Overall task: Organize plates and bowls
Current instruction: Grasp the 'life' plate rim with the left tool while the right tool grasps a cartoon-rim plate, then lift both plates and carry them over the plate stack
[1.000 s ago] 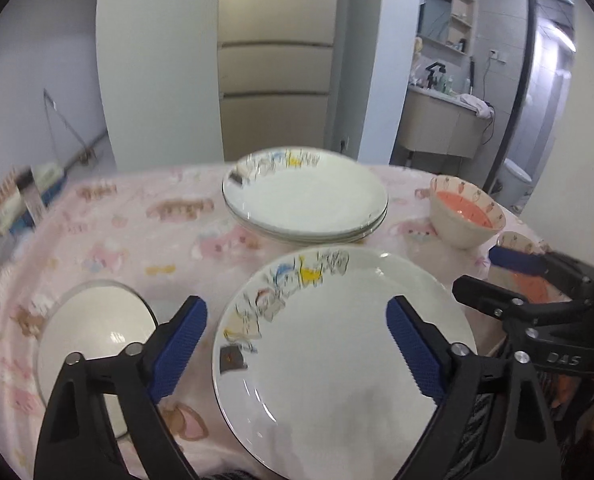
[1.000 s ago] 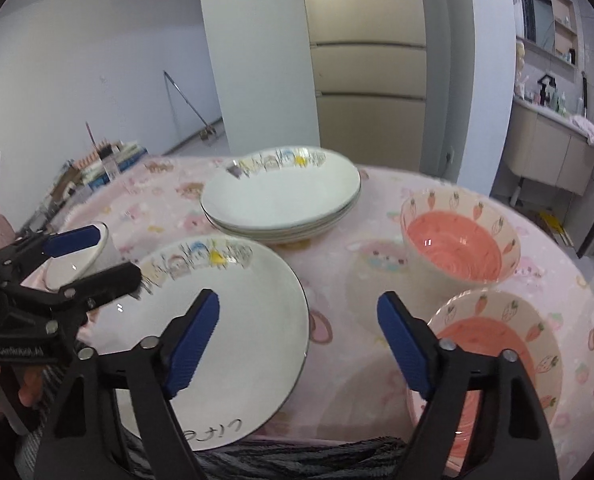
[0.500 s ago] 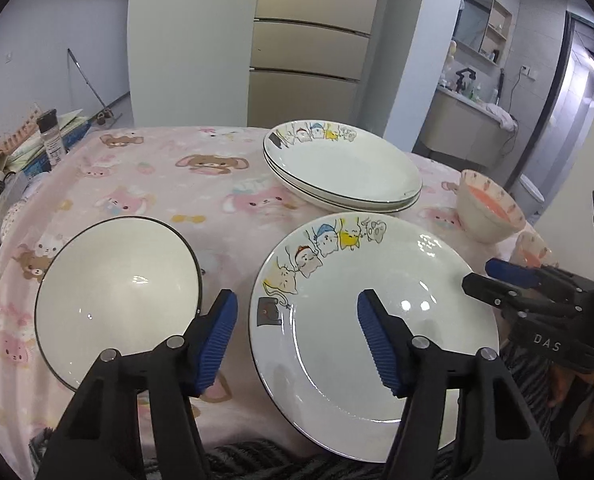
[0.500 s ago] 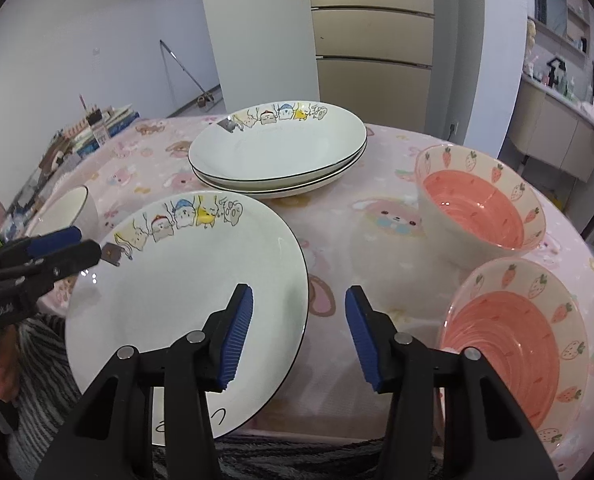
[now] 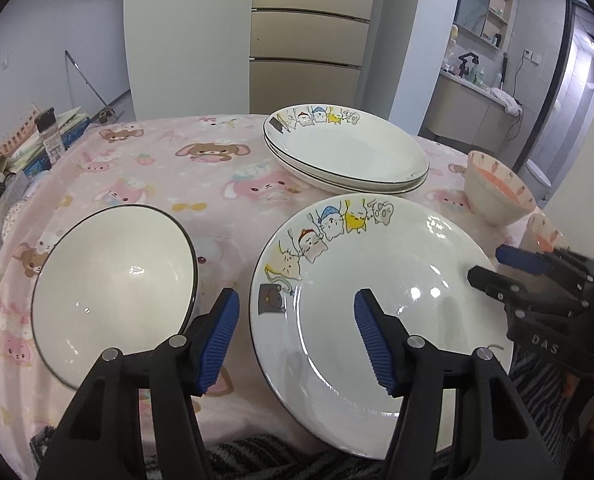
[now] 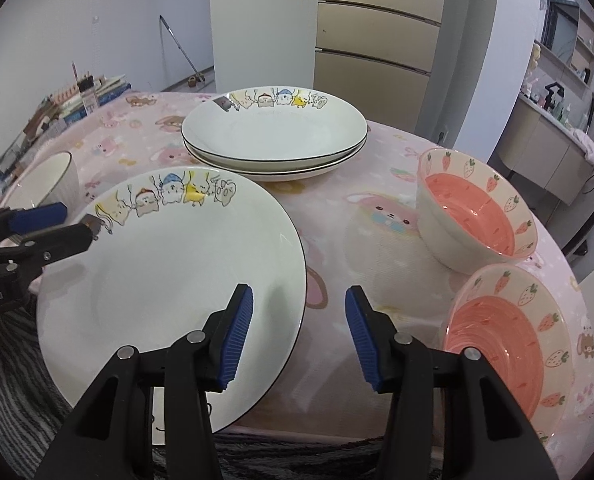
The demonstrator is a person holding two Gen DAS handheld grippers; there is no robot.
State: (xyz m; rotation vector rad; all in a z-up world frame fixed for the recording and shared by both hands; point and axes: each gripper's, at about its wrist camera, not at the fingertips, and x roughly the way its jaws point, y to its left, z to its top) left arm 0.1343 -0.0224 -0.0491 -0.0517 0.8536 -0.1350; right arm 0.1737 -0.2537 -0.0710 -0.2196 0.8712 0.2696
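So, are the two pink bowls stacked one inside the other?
No, the two pink bowls sit side by side on the tablecloth.

A round bench (image 6: 377, 216) under a pink cartoon-print cloth carries a cartoon plate (image 6: 169, 272) at the near edge, two stacked plates (image 6: 275, 134) behind it, a white bowl (image 5: 113, 288) on the left, two pink strawberry bowls (image 6: 477, 216) on the right
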